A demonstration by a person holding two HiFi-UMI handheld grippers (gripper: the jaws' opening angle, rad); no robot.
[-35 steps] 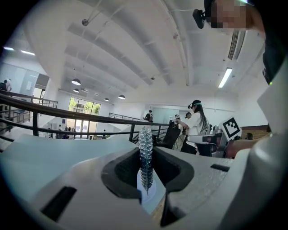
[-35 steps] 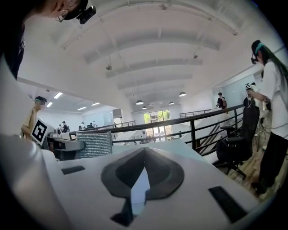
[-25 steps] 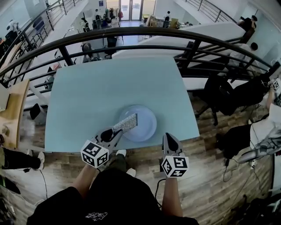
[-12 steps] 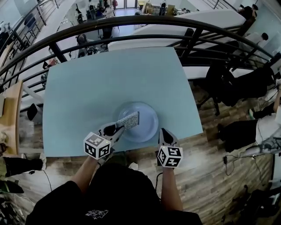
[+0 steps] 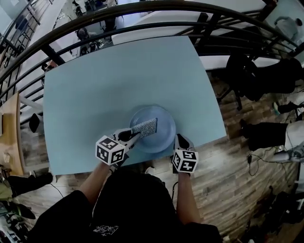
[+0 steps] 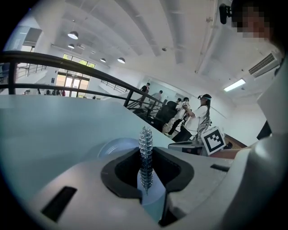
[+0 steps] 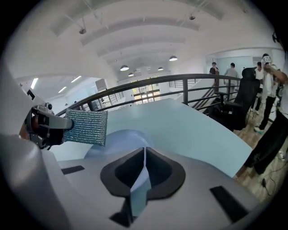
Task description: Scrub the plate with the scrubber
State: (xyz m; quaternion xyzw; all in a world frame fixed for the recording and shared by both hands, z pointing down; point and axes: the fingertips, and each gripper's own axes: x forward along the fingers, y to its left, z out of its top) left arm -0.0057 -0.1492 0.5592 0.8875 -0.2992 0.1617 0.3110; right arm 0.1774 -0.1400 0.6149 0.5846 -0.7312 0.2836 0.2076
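At the counter's near edge: a pale blue plate [image 5: 164, 124] lies flat on the light blue counter [image 5: 118, 80], just in front of the person.
Over the plate's middle: a silvery mesh scrubber [image 5: 145, 127] juts out as a flat rectangle. Seen from the right hand-held gripper's side, its lower edge hangs close to the plate, but I cannot tell if it touches.
Left hand-held gripper [image 5: 132, 136]: clenched on the scrubber's near end. Its own view shows the mesh edge-on, pinched upright between the jaws.
Right hand-held gripper [image 5: 180, 139]: at the plate's near-right rim, with the jaws drawn together on a thin pale blue sliver. I read that as the rim held to steady the plate.
Done so far: both tools look placed for the job, with the scrubber gripped and the plate apparently pinned.
Plate surface: no foam, water or dirt shows, so the pictures do not tell how much scrubbing has been done.
Left to do: by my judgement most of the task, pressing the mesh down and working it across the whole face of the plate.
Beyond the counter: a dark curved railing [image 5: 142, 9] runs along the far side, with wooden floor and seated people around it.
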